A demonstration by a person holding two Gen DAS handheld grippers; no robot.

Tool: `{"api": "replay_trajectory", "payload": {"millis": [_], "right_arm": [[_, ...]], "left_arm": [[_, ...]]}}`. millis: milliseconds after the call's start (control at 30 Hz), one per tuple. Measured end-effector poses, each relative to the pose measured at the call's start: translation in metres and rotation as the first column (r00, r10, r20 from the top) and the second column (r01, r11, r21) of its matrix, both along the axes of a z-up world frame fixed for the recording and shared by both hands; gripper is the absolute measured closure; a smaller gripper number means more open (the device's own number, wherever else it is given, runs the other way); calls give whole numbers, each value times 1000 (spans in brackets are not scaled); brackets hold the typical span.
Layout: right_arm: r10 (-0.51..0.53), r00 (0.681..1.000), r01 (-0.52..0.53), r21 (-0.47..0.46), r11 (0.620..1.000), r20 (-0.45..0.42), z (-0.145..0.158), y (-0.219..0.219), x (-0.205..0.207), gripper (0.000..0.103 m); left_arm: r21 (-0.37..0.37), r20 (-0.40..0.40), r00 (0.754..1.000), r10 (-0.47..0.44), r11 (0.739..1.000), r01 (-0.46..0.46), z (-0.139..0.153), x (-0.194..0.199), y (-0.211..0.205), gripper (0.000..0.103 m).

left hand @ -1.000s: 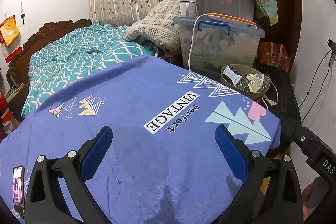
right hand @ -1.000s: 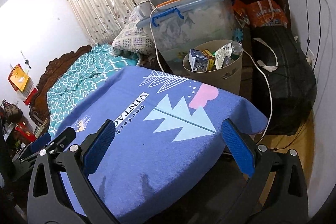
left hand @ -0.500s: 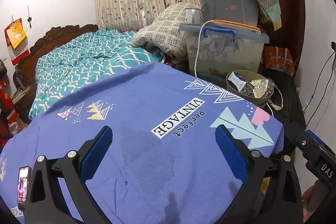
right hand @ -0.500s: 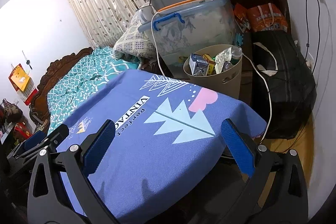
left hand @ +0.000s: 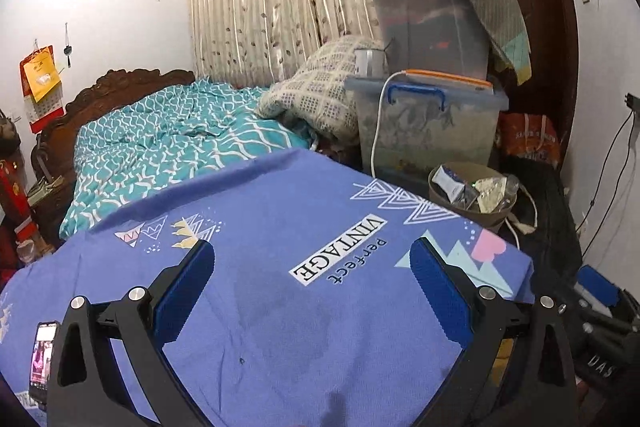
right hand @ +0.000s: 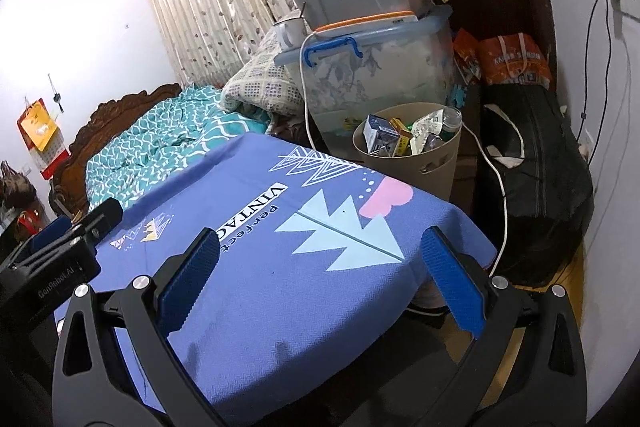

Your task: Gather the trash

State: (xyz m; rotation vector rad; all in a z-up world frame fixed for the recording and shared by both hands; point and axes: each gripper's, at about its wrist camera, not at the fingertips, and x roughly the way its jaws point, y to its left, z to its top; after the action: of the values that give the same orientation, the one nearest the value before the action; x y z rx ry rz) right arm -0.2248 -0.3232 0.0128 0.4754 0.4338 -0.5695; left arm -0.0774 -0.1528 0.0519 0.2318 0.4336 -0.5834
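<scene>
A tan waste bin stands on the floor past the far right corner of a table covered by a blue printed cloth. The waste bin holds cartons, wrappers and a bottle. My left gripper hangs open over the cloth with nothing between its blue pads. My right gripper is also open and empty, above the cloth's right side, with the bin well beyond it. The left gripper's body shows at the left edge of the right wrist view.
Stacked plastic storage boxes with a mug and a white cable stand behind the bin. A black bag lies right of it. A bed with a teal quilt is at the far left. A phone lies on the cloth's near left.
Both grippers have drawn back and risen a little, so the cloth and bin look further away. Both stayed open and empty.
</scene>
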Motion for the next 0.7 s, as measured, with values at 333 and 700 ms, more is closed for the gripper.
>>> {"api": "replay_trajectory", "payload": {"millis": [333, 700], "right_arm": [[-4, 1000, 4, 11, 1000, -1, -1, -1, -1, 3], [-5, 1000, 5, 19, 1000, -4, -3, -1, -1, 3]], "left_arm": [[-3, 3, 1000, 8, 1000, -8, 2, 0, 2, 9], [2, -2, 1000, 5, 1000, -5, 1, 0, 3, 9]]}}
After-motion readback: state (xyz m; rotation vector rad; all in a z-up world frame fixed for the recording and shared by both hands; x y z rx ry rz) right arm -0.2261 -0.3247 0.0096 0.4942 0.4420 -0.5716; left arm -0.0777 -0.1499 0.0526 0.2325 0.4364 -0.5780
